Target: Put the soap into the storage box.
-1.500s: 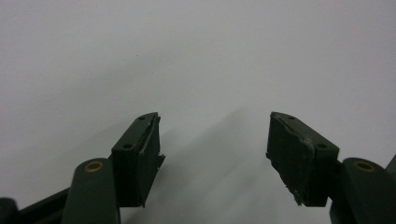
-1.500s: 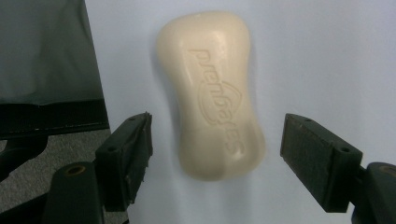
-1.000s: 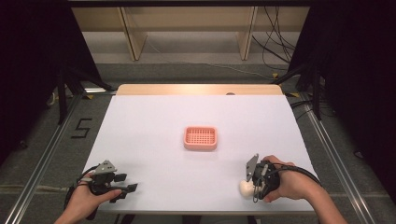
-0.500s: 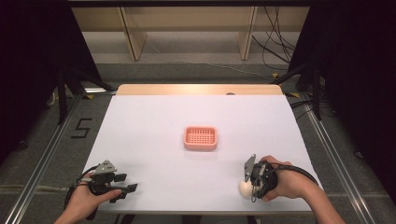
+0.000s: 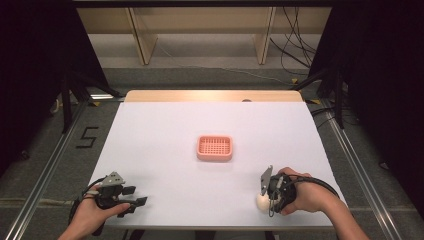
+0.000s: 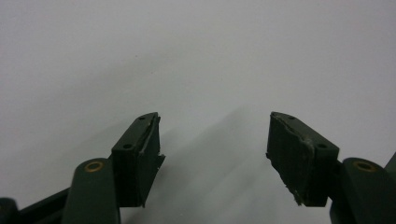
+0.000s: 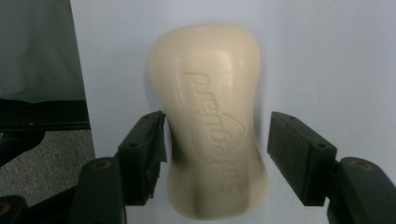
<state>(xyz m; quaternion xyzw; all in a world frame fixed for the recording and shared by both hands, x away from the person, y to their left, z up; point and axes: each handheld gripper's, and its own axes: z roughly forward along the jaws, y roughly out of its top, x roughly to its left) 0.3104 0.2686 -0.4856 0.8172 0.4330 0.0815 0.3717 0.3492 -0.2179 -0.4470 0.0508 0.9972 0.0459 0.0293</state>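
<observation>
While the person's left hand rests at the near-left corner of the white rectangular table, its black two-jaw left gripper lies low over the surface with jaws spread wide and nothing between them; in the left gripper view the two black pads frame only bare white tabletop. Near the middle of the table, slightly right of centre, stands the salmon-pink rectangular plastic soap dish with a perforated floor, well apart from both grippers. Farther right, close to the near edge, the cream-white waisted bar of soap with embossed lettering lies flat on the tabletop. The black two-jaw right gripper, carried in the person's right hand, is set down over this bar, and its jaws have just been closing with the bar between them. In the right gripper view the soap stands lengthwise between the jaws: the left-hand pad touches or nearly touches its narrowed waist, whereas a visible gap remains between the bar and the right-hand pad, so the grip is not yet made and the jaws stand at a middling width. Beyond the bar's upper left, that view shows the table's edge and the dark floor.
</observation>
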